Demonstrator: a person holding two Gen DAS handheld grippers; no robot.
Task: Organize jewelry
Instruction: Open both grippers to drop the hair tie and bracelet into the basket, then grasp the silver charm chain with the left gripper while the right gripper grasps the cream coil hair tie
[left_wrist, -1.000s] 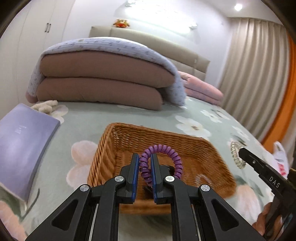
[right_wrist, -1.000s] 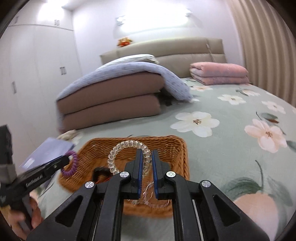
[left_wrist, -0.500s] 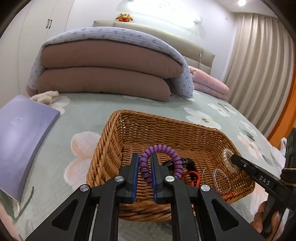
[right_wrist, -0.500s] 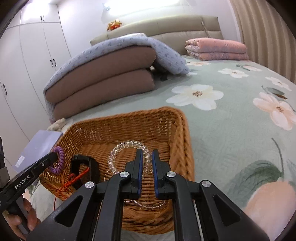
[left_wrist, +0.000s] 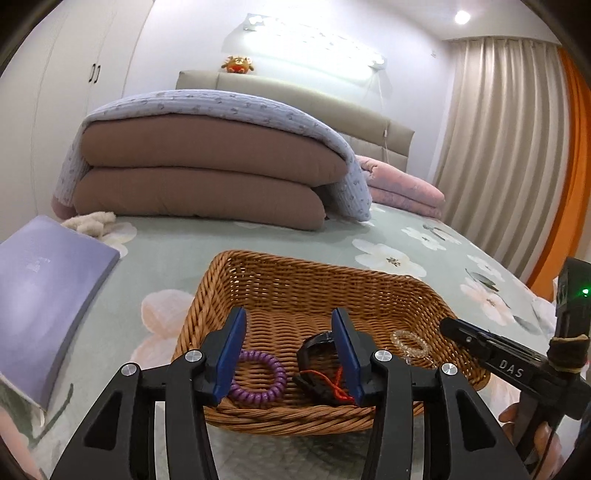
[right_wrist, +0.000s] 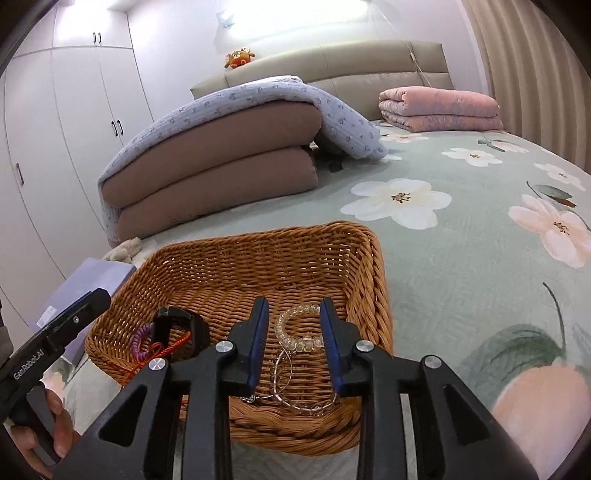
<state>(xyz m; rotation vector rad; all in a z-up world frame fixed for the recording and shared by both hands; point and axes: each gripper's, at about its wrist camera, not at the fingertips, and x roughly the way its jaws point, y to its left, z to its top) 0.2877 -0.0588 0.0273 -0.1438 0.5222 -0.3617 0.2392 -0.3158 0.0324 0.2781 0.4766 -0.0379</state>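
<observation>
A brown wicker basket (left_wrist: 325, 280) (right_wrist: 258, 254) sits on the flowered bedspread. Over its near rim my left gripper (left_wrist: 290, 354) has its jaws opening, and the purple coil bracelet (left_wrist: 258, 382) lies loose on the basket floor below them. Beside it lie a black band (left_wrist: 316, 341) and a red cord (left_wrist: 334, 386). My right gripper (right_wrist: 293, 345) is opening too; the clear bead bracelet (right_wrist: 297, 334) lies in the basket between its pads, untouched. A thin bead chain (right_wrist: 303, 400) lies under it. The purple coil (right_wrist: 140, 341) shows at the left there.
A stack of folded brown quilts under a blue blanket (left_wrist: 207, 166) lies behind the basket. A lilac book (left_wrist: 44, 295) rests on the bed to the left. Pink folded bedding (right_wrist: 439, 109) sits at the headboard. Curtains (left_wrist: 506, 147) hang at the right.
Both grippers have opened. The purple coil dropped from the left one and the clear bead bracelet from the right one; both now lie in the basket.
</observation>
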